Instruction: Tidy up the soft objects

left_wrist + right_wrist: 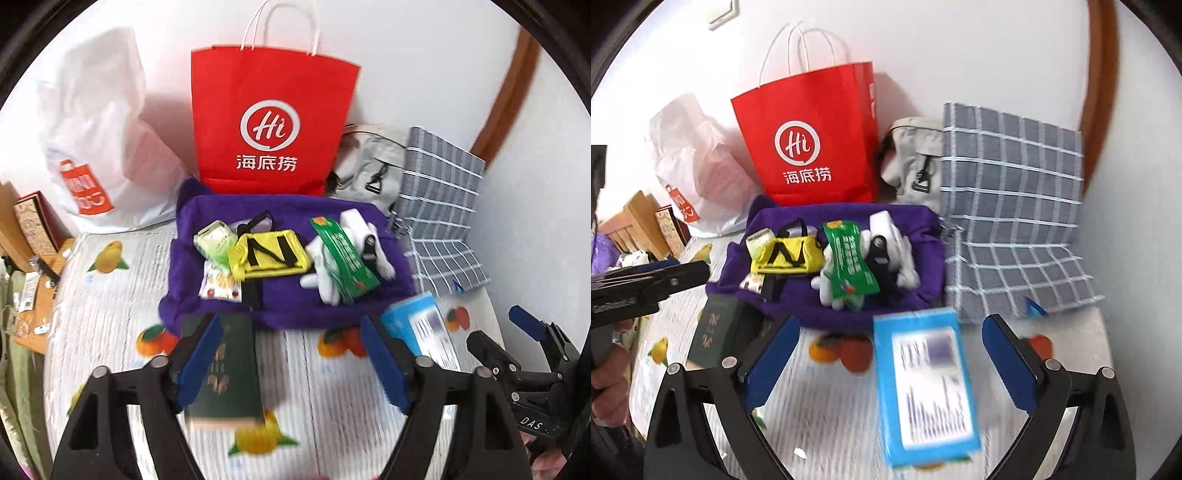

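A purple towel (280,302) lies on the fruit-print cover, also in the right wrist view (827,302). On it lie a yellow pouch (271,254), white gloves (321,280), a green packet (343,258) and a pale green tissue pack (214,240). My left gripper (291,354) is open, its left pad beside a dark green book (229,373). My right gripper (890,362) is open around a blue box (927,387) that lies between its pads. The right gripper also shows in the left wrist view (524,332).
A red paper bag (269,122) stands behind the towel against the wall, with a white plastic bag (99,147) to its left. A grey bag (369,162) and a blue checked cloth (439,206) lie to the right. A wooden table (33,295) is at the far left.
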The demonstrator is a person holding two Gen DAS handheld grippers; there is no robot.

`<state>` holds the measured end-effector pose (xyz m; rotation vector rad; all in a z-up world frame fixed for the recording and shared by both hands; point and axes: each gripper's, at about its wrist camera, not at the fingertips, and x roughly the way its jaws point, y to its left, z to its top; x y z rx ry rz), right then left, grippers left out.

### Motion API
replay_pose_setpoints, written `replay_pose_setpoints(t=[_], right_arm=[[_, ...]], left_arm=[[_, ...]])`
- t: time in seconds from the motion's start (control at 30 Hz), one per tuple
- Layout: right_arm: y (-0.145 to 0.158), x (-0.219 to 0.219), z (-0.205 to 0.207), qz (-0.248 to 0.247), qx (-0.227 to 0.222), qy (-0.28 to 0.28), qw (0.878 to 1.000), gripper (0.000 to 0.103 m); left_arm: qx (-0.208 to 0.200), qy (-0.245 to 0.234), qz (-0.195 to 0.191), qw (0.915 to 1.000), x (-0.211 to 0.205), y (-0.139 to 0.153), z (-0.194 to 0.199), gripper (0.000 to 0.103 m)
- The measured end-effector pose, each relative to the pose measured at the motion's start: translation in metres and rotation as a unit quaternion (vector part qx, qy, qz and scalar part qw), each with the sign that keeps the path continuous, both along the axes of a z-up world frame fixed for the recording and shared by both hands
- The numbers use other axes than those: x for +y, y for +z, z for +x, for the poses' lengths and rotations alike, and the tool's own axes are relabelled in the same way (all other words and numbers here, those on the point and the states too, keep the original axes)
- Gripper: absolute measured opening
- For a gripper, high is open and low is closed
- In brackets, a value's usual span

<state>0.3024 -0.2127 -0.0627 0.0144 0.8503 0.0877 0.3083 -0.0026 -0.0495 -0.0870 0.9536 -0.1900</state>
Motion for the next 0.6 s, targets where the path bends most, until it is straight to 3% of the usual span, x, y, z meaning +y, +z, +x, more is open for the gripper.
replay_pose_setpoints(t=[0.13, 0.3, 0.6], right_arm=[[0.009, -0.009, -0.041, -0.017, 0.002, -0.014, 1.000, 0.103], [0.017, -0.022, -0.096, 0.011, -0.007, -0.017, 1.000, 0.103], [0.024, -0.020, -0.176, 0.001, -0.028, -0.010, 1.000, 0.103]], left_arm=[[-0.018, 0.004, 0.017, 0.9997, -0.003, 0.013, -0.049, 0.085], [-0.026, 0.015, 0.027, 0.9992, -0.006, 0.020, -0.106, 0.085], [-0.052, 0.046, 0.049, 0.9964, -0.010, 0.027, -0.194, 0.085]])
